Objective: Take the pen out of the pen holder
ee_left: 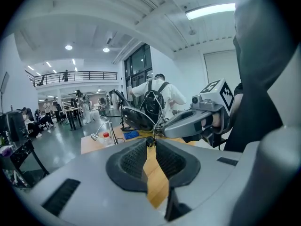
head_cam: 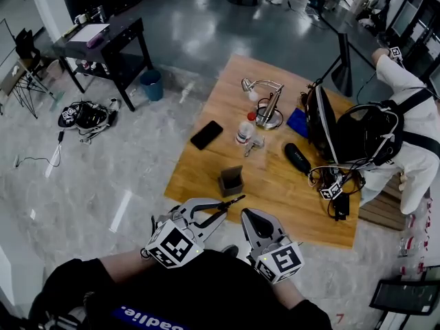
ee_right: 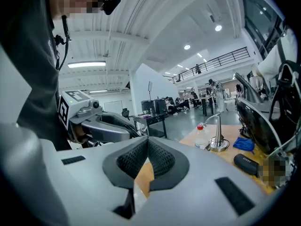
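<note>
You are pinching the pen (head_cam: 234, 201) at the tips of your left gripper (head_cam: 218, 208), with the jaws nearly together on it. It is hanging clear of the pen holder (head_cam: 231, 181), which is standing near the bench's near edge. Your right gripper (head_cam: 249, 218) is sitting just beside, jaws closed on nothing. The pen looks to be out, so you should be keeping the squeeze steady and the pen away from the holder's rim. The wooden bench (head_cam: 275, 184) is also carrying a phone (head_cam: 206, 135), a bottle (head_cam: 245, 130) and a lamp (head_cam: 268, 105) toward its far edge. Glossy grey floor (head_cam: 103, 170) is spreading around it, and a person in white (head_cam: 412, 115) is working at the right edge.
</note>
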The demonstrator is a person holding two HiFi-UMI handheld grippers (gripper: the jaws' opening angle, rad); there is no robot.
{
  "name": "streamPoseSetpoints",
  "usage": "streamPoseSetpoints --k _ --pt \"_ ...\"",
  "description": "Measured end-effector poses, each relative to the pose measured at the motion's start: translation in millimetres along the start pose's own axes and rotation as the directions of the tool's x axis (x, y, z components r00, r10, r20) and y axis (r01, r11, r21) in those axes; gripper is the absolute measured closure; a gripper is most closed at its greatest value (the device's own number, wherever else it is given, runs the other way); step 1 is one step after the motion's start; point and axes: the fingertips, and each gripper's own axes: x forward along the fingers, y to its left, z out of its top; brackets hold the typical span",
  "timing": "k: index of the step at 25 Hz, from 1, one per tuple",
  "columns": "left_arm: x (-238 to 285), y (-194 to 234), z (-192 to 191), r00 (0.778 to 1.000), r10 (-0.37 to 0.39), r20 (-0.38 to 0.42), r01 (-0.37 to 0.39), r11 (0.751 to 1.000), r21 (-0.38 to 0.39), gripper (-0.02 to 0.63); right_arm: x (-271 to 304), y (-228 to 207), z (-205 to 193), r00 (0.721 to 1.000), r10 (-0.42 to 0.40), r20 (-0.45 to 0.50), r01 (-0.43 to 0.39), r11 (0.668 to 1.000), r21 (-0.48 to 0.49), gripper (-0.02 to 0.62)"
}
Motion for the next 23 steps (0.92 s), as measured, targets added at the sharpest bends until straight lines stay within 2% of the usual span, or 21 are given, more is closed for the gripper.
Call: streamPoseSetpoints --k 10,15,20,23 --pt "-4.1 5.3 -0.9 1.0 0.015 0.004 -0.015 1.0 -0.013 0.537 -0.2 4.1 -1.2 1.0 0.001 -0.005 -0.001 1.0 0.001 0.589" --pt "-1.7 6.5 3.2 1.0 0.011 0.019 -0.011 1.0 0.003 0.537 -1.2 2.9 -5.5 1.0 -0.004 -0.006 0.004 1.0 0.01 0.589" --pt "-0.7 6.8 -5.0 1.0 0.02 -0.005 -0.021 1.0 -0.02 0.538 -2.4 2.5 -4.4 1.0 -0.004 -0.006 0.004 1.0 0.01 0.589" --pt "-0.3 6.0 -1.6 1.0 0.015 0.004 -0.015 1.0 -0.008 0.537 -3.6 3.5 -4.0 1.0 -0.006 -0.004 0.006 1.0 0.011 0.589"
